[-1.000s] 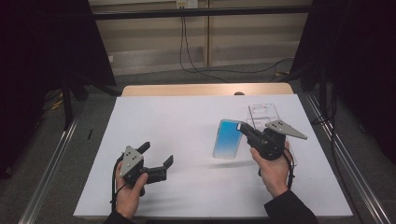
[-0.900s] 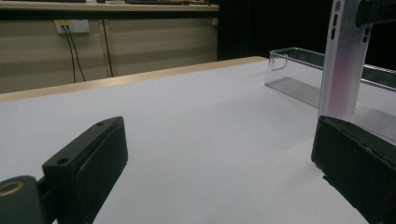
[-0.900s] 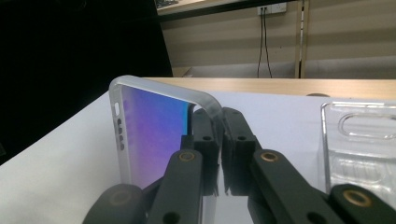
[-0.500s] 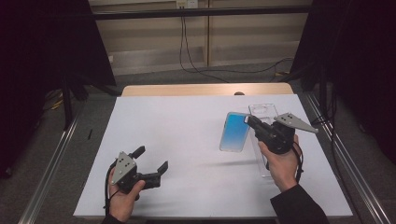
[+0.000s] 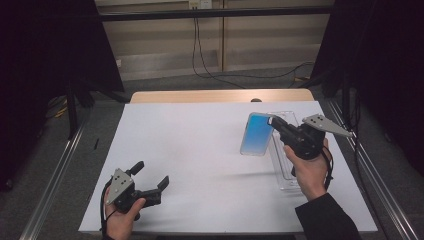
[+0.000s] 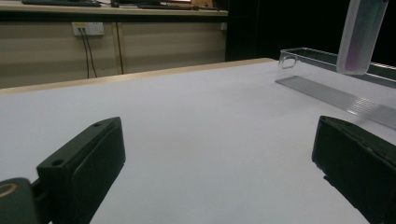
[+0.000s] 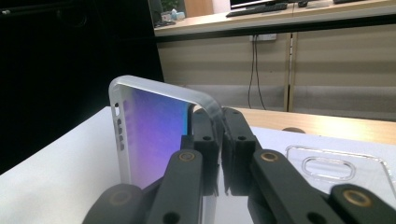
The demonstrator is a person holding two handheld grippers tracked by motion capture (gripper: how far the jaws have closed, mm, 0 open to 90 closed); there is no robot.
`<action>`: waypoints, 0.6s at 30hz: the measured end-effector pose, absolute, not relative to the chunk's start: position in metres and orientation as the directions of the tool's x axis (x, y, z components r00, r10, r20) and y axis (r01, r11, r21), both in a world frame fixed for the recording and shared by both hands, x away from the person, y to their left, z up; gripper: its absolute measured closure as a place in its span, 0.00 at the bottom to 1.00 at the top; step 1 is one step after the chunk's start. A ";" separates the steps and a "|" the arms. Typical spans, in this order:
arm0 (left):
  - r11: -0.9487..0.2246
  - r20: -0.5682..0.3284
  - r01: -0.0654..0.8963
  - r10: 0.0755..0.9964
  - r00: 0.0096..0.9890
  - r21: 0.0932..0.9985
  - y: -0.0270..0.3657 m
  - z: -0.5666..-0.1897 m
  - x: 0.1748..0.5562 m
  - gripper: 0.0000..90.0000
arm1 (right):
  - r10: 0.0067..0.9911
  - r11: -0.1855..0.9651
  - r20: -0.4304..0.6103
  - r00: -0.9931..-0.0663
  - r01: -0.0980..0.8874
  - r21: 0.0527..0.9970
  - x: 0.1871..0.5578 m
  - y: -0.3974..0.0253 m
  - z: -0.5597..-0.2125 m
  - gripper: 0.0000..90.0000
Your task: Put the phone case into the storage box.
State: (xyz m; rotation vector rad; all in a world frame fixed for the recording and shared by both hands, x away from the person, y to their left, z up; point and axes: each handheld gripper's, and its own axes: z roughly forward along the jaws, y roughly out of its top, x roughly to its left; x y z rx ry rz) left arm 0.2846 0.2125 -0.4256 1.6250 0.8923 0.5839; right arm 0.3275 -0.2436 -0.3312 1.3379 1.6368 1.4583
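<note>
A phone [image 5: 257, 134] with a blue screen and silver rim hangs tilted above the white table [image 5: 200, 150], held by its edge in my right gripper [image 5: 274, 121], which is shut on it. In the right gripper view the phone [image 7: 149, 135] stands upright between the closed jaws of my right gripper [image 7: 220, 135]. A clear phone case [image 5: 286, 167] lies flat on the table under that hand, its camera cut-out toward the far edge [image 7: 336, 168]. My left gripper [image 5: 150, 174] rests open near the front left corner, nothing between its jaws [image 6: 219, 172]. From there the phone [image 6: 362, 35] hangs above the case [image 6: 327, 70].
A wooden table edge [image 5: 220, 96] runs behind the white sheet, with a small dark knob [image 5: 256, 100] on it. Metal rails [image 5: 55, 175] flank the table on both sides. Cables [image 5: 210, 60] trail on the floor behind.
My right gripper has carried the phone up, away from me and a little to the right, over the clear case. The left gripper has shifted slightly left and stays open.
</note>
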 end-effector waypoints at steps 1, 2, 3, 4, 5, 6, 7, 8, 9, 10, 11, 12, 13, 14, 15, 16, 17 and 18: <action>-0.073 -0.091 0.249 0.804 0.587 0.966 0.213 -0.426 0.283 0.03 | 0.919 -0.091 0.197 -0.340 0.302 0.949 0.328 -0.245 -0.331 0.95; -0.069 -0.093 0.247 0.804 0.588 0.966 0.213 -0.427 0.283 0.03 | 0.921 -0.093 0.196 -0.336 0.300 0.950 0.328 -0.246 -0.330 0.95; -0.077 -0.087 0.248 0.803 0.589 0.966 0.214 -0.427 0.282 0.03 | 0.922 -0.090 0.193 -0.335 0.299 0.950 0.329 -0.248 -0.329 0.95; -0.079 -0.084 0.247 0.804 0.589 0.966 0.214 -0.427 0.282 0.03 | 0.923 -0.090 0.192 -0.333 0.298 0.950 0.329 -0.249 -0.329 0.95; -0.078 -0.084 0.246 0.806 0.586 0.966 0.214 -0.427 0.282 0.03 | 0.924 -0.093 0.194 -0.330 0.298 0.950 0.329 -0.251 -0.328 0.95; -0.077 -0.084 0.245 0.806 0.586 0.967 0.213 -0.426 0.282 0.03 | 0.926 -0.094 0.193 -0.325 0.296 0.951 0.330 -0.252 -0.327 0.95; -0.081 -0.081 0.243 0.806 0.587 0.967 0.214 -0.427 0.283 0.03 | 0.927 -0.099 0.195 -0.319 0.294 0.951 0.330 -0.253 -0.327 0.95; -0.082 -0.079 0.242 0.806 0.587 0.967 0.214 -0.427 0.283 0.03 | 0.929 -0.090 0.187 -0.321 0.294 0.952 0.331 -0.254 -0.326 0.95; -0.084 -0.077 0.243 0.806 0.586 0.966 0.214 -0.427 0.283 0.03 | 0.930 -0.088 0.184 -0.317 0.294 0.952 0.331 -0.255 -0.326 0.95; -0.083 -0.079 0.244 0.807 0.585 0.966 0.214 -0.427 0.284 0.03 | 0.932 -0.087 0.183 -0.314 0.295 0.951 0.332 -0.256 -0.325 0.95; -0.083 -0.077 0.242 0.808 0.584 0.967 0.214 -0.427 0.284 0.03 | 0.932 -0.089 0.184 -0.311 0.295 0.951 0.333 -0.257 -0.325 0.95; -0.080 -0.079 0.242 0.810 0.581 0.967 0.214 -0.427 0.285 0.03 | 0.933 -0.087 0.182 -0.311 0.294 0.952 0.334 -0.258 -0.325 0.95; -0.083 -0.077 0.242 0.809 0.583 0.967 0.214 -0.427 0.285 0.03 | 0.934 -0.088 0.181 -0.309 0.292 0.952 0.335 -0.259 -0.324 0.95; -0.071 -0.087 0.244 0.810 0.580 0.967 0.213 -0.427 0.285 0.03 | 0.935 -0.090 0.182 -0.304 0.293 0.952 0.336 -0.260 -0.324 0.95; -0.071 -0.087 0.244 0.810 0.580 0.967 0.213 -0.427 0.285 0.03 | 0.937 -0.087 0.178 -0.302 0.291 0.953 0.337 -0.261 -0.323 0.95; -0.070 -0.087 0.244 0.810 0.580 0.967 0.213 -0.427 0.285 0.03 | 0.938 -0.084 0.175 -0.299 0.293 0.952 0.338 -0.262 -0.323 0.95; -0.074 -0.084 0.244 0.809 0.581 0.967 0.214 -0.427 0.285 0.03 | 0.940 -0.085 0.174 -0.295 0.291 0.953 0.339 -0.263 -0.323 0.95; -0.080 -0.078 0.242 0.809 0.582 0.967 0.214 -0.427 0.285 0.03 | 0.940 -0.087 0.176 -0.293 0.293 0.952 0.339 -0.264 -0.322 0.95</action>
